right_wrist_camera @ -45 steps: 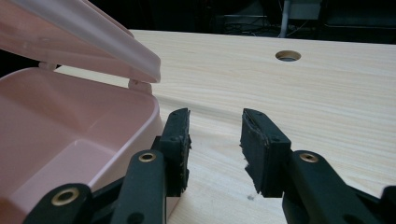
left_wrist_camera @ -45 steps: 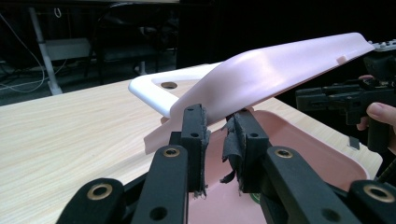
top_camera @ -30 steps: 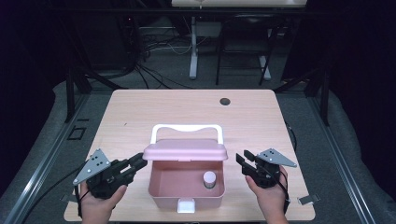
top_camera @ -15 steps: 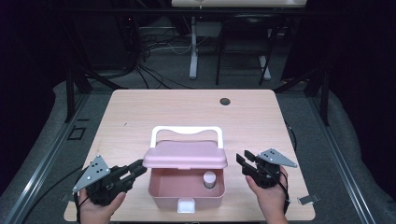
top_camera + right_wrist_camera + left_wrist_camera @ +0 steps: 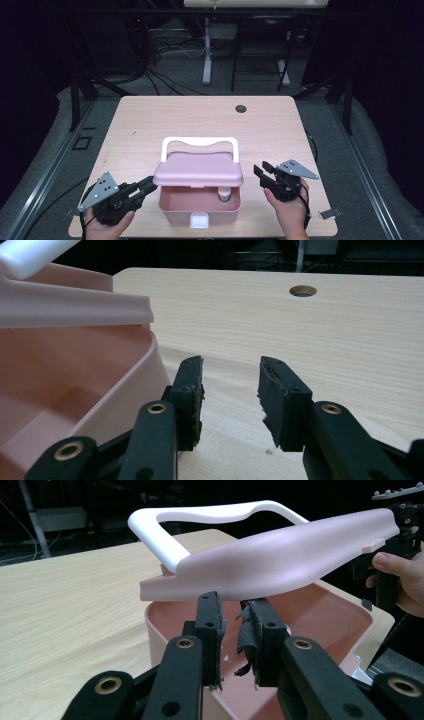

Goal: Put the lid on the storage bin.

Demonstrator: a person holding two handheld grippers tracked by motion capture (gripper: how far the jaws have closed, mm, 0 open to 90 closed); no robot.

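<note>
One lid edge, two grippers flanking the box [image 5: 199,210]
Left gripper [image 5: 142,189], jaws slightly parted and empty, sits under the half-raised lid [image 5: 198,170]; right gripper [image 5: 263,173], unclenched, waits beside the box's opposite wall.

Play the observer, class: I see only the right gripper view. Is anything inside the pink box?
Observer: Yes. The high view shows a small white-capped bottle standing at the right side of the box, partly under the lid.
Operator: Where is the left gripper?
Observer: At the box's left side. The left gripper view shows its tips just below the raised lid's edge, jaws slightly apart with nothing between them.
</note>
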